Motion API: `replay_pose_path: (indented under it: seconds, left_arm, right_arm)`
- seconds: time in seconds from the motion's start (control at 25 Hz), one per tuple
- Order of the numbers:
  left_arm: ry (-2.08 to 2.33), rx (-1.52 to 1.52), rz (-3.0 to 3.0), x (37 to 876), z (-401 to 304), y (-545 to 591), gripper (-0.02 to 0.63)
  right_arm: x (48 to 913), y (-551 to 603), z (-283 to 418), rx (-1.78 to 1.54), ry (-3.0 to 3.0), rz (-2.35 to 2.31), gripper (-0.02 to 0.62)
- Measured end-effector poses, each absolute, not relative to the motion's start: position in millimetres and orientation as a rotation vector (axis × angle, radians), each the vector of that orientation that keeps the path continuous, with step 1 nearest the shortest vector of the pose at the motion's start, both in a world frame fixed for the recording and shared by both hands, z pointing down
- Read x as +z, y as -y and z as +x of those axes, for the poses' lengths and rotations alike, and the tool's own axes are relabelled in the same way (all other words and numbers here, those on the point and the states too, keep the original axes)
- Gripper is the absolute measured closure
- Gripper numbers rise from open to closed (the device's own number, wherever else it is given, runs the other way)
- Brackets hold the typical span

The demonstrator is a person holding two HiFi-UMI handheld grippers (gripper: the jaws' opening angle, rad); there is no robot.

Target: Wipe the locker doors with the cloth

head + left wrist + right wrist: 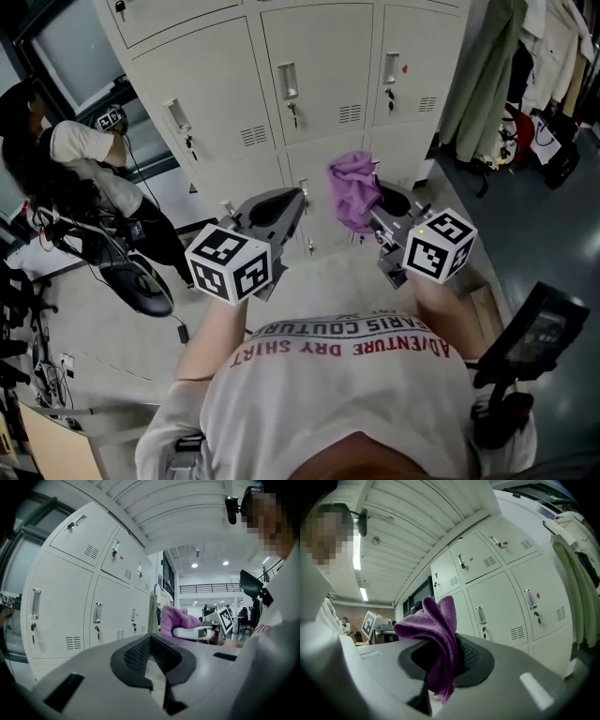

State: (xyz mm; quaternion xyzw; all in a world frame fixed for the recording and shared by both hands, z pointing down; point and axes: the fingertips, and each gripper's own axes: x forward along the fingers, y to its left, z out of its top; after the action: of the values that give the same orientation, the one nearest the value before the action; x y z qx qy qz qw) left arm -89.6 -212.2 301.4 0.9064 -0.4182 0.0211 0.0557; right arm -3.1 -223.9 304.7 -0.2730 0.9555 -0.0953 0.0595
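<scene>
**Purple cloth clamped in the right gripper, in front of the lockers**

I see a second person (pixel 80 155) in a white top near the left end of the locker bank, beside a black office chair (pixel 136 281), with cables (pixel 178 323) on the floor around it. At the right end of the bank, coats (pixel 487 75) hang on a rail, a long green one nearest to the lockers, and bags (pixel 553 150) lie under them. Nothing stands between the two grippers and the locker doors (pixel 319 75).

The right gripper (pixel 440 660) has its jaws closed on the cloth (pixel 433 634). The cloth is bunched and folded. Its long axis goes up and down through the jaws: the bigger part rises above them and a short tail hangs below. In the head view it is held in front of the lower row of doors, near the right end of the bank. In the left gripper view it seems apart from the doors.

The left gripper (pixel 154 660) is beside it, a little lower in the head view. Its jaws are together and hold nothing.

The doors are pale grey metal with vertical handles, vent slots and small keys in the locks. The floor (pixel 525 244) is smooth and grey. A window (pixel 56 47) is at the left of the lockers, and ceiling lamps (pixel 194 565) light a large hall behind.
</scene>
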Motion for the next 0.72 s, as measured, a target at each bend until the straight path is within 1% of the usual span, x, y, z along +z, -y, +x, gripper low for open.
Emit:
replay_pose_path:
  seconds: [0.72]
  left_arm:
    - [1.339, 0.069, 2.709, 299, -117, 344, 0.604]
  right_arm:
    - [316, 374, -41, -0.319, -2.955, -0.787, 0.522]
